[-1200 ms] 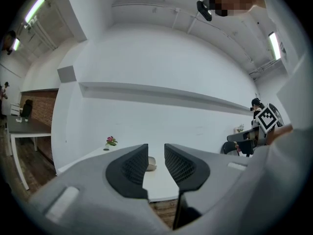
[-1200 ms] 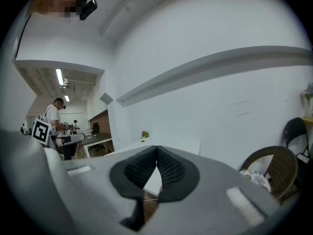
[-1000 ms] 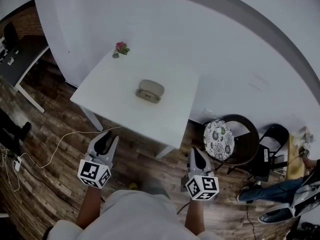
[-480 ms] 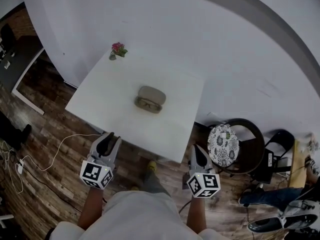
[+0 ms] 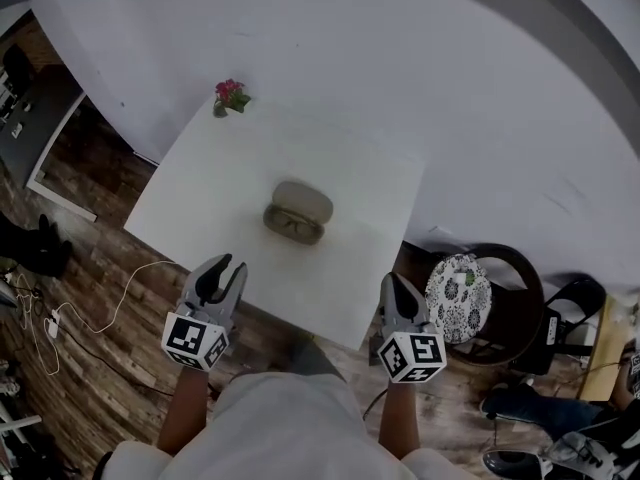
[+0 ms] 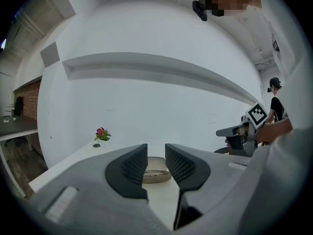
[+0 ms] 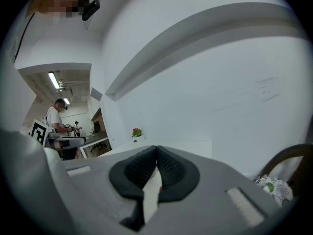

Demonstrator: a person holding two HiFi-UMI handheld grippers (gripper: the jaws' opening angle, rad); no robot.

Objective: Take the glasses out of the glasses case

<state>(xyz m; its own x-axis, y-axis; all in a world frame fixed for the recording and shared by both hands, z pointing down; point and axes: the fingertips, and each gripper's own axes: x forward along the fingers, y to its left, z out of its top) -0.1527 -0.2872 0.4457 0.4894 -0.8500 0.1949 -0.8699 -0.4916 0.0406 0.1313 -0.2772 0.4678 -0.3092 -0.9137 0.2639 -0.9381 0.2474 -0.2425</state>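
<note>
The table (image 5: 200,198) is nearer now. The open case (image 5: 298,211), glasses (image 5: 292,225) inside, lies at 1 o'clock from the left gripper (image 5: 225,268), whose empty jaws have just widened. The right gripper (image 5: 391,282) is closed and empty. Reaching in likely comes next.

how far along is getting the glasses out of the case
Done: nothing beyond the glasses case lying open on the table, glasses apparently inside. In hand: nothing; the left hand-held gripper, jaws just opening and empty, and the shut right hand-held gripper hang short of the case. Left: reach in, grip the glasses, lift them out.
</note>
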